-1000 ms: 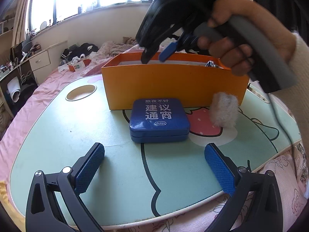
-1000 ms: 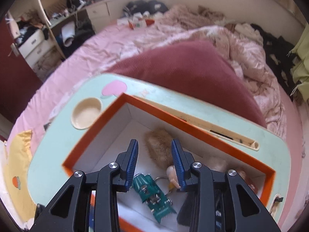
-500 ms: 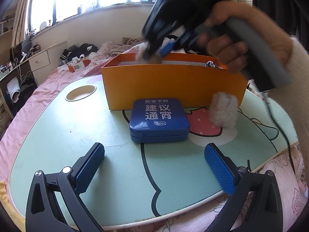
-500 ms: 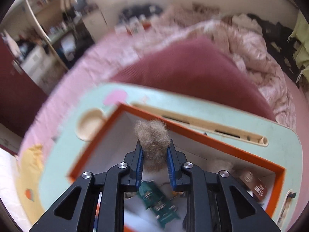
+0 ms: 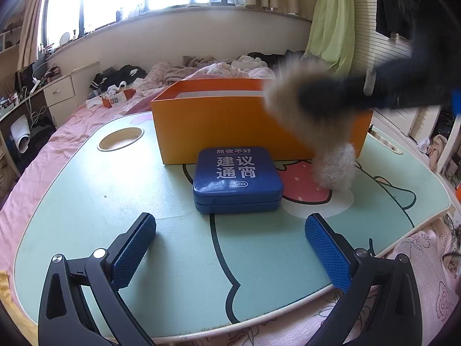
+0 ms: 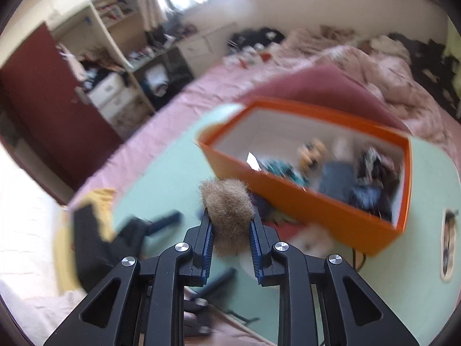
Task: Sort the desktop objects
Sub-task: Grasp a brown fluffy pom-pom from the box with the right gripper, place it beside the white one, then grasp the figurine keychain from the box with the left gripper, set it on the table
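Brown fluffy fur pompom (image 6: 227,210): clamped between the pads of the right gripper (image 6: 230,230), its upper half bulging beyond the fingertips. Judged very light, soft and compressible; grip across the middle with low force, since the fur may slide. Ahead and right of this gripper stands the orange cardboard box (image 6: 317,201). Left gripper (image 5: 230,250): jaws wide apart, empty, hovering over the mint-green lap table (image 5: 86,201); directly ahead lies the blue rectangular tin (image 5: 236,178), ahead-right a white fur pompom (image 5: 337,170).

Green garment (image 5: 331,14) hangs by window; drawers (image 5: 62,92) beside bed (image 5: 95,112).
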### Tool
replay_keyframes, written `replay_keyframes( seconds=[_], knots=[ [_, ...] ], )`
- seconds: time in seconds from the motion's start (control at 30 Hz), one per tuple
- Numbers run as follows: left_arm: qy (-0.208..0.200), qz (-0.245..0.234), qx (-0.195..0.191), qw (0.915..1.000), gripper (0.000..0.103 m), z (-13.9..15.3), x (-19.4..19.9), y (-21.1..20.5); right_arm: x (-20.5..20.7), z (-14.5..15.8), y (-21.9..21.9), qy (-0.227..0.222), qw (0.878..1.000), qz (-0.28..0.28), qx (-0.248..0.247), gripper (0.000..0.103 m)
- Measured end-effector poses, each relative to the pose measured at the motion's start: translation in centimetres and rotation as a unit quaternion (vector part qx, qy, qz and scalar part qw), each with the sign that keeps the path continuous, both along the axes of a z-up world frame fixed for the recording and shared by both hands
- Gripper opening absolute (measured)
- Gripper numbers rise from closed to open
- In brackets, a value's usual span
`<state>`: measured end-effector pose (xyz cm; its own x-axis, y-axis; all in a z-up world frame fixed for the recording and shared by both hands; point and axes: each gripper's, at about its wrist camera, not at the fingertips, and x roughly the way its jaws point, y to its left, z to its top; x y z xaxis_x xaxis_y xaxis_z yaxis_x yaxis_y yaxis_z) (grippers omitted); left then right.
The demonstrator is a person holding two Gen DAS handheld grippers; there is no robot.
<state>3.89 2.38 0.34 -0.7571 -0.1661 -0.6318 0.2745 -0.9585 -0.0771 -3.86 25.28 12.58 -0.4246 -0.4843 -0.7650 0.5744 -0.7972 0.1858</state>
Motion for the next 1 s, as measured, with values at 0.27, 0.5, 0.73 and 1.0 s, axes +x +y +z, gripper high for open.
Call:
replay_keyframes(
  seconds=[0.27,0.5,0.73,1.0],
  knots=[
    [0.001,0.003,0.0,1.0,0.103,0.0,0.0,0.0,1.0,-0.7,3.3,0.066,0.996,-0.049,-0.04,0.056],
    [0.001,0.005,0.001,1.0,0.103,0.0,-0.1,0.0,5.5,-1.8,6.7,0.128,0.989,-0.078,0.006,0.071],
    [0.001,0.006,0.0,1.0,0.103,0.0,0.0,0.0,5.6,-6.1,7.1,0.13,0.982,-0.108,0.079,0.078],
    [0.001,0.008,0.0,1.0,0.103,0.2,-0.1,0.1,5.4,-7.0,7.2,0.139,0.983,-0.094,0.08,0.103]
  ],
)
